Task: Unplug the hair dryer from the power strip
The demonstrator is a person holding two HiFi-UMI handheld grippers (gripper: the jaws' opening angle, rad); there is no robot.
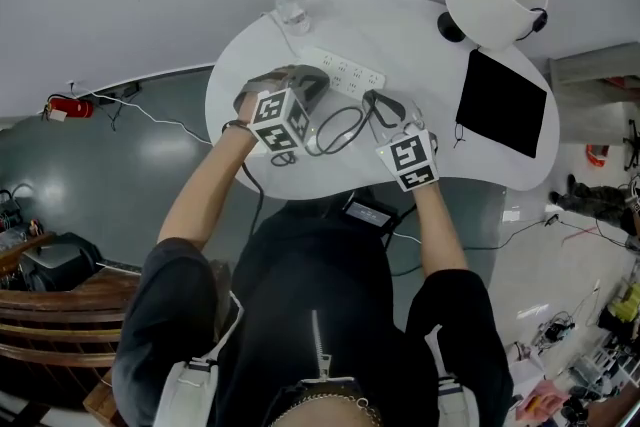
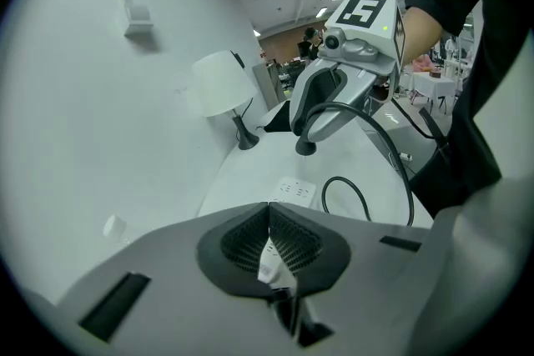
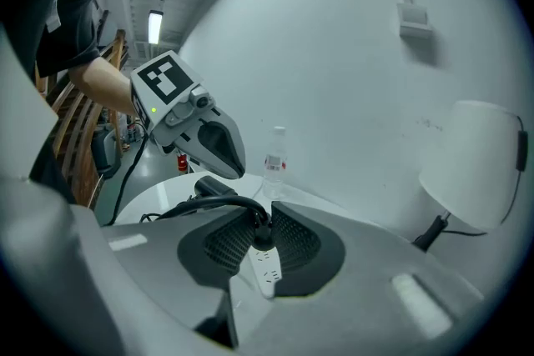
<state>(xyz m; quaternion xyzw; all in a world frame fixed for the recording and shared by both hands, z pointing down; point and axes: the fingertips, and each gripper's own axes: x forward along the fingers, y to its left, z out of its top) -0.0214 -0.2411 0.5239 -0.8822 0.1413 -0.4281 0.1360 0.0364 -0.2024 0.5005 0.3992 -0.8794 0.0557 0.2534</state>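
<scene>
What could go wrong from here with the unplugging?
1. The right gripper clamps the black plug while the left gripper is shut, off the power strip; unpinned, the strip may lift or slide with the pull.
2. The slack black cable loops between the grippers and could snag the left one.

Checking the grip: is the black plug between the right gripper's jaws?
Yes, the right gripper has its jaws closed on the black plug from both sides.

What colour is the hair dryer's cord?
Black. The cord shows best in the right gripper view, looping to the plug.
</scene>
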